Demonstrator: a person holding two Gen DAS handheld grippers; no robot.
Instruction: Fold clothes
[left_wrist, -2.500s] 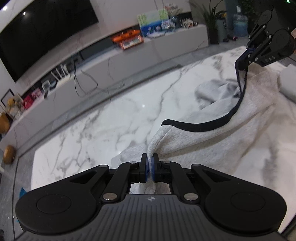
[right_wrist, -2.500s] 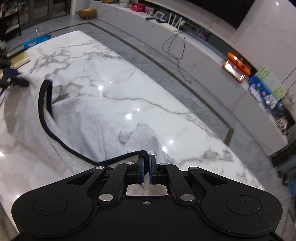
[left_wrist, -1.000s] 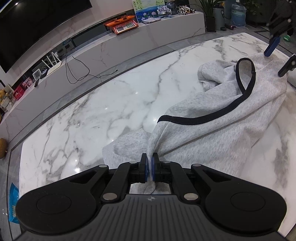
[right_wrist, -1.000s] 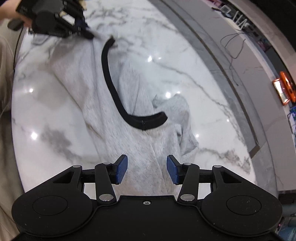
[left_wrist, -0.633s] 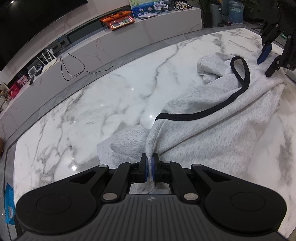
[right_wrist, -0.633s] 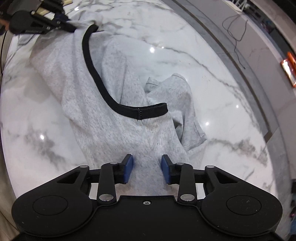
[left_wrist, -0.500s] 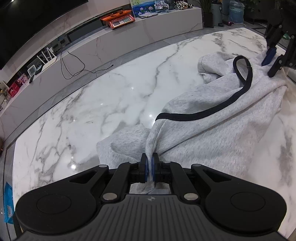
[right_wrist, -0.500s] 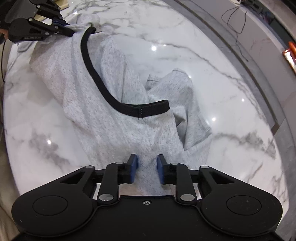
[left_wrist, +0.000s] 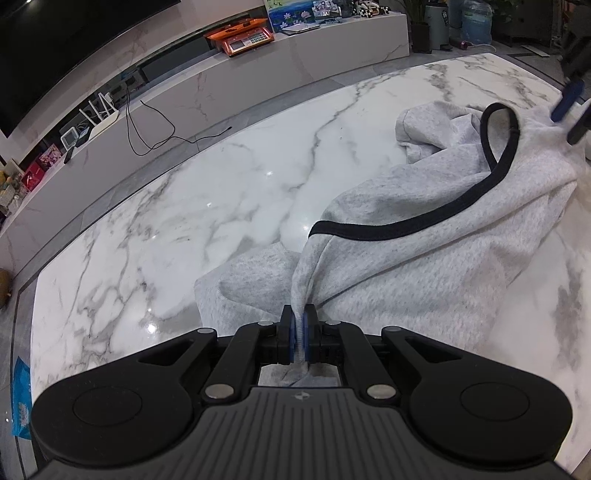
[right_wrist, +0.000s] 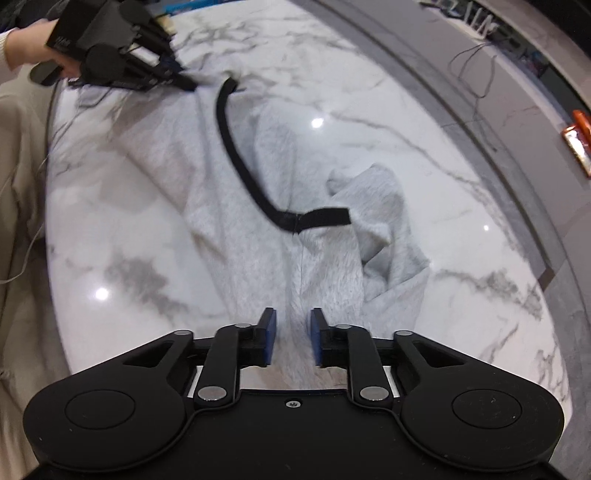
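A light grey garment (left_wrist: 424, 258) with a black band (left_wrist: 406, 221) along one opening lies rumpled on the white marble table (left_wrist: 184, 229). My left gripper (left_wrist: 300, 328) is shut on a bunched edge of the cloth near the band's end. In the right wrist view, my right gripper (right_wrist: 293, 328) hovers over the garment (right_wrist: 325, 266) below the black band (right_wrist: 251, 177). Its jaws are opening, with cloth under the gap and the pads not pressing on it. The left gripper (right_wrist: 184, 83), held in a hand (right_wrist: 22, 48), shows at the top left there.
A long low white console runs behind the table, with an orange scale (left_wrist: 240, 37) and a loose black cable (left_wrist: 147, 129). A blue packet (left_wrist: 20, 402) lies on the floor at the left. The person's beige clothing (right_wrist: 18, 184) borders the table's near edge.
The right gripper's jaws went from wide apart to narrow, then widened slightly, and it shifted over the cloth. The left gripper kept its grip and stayed still.
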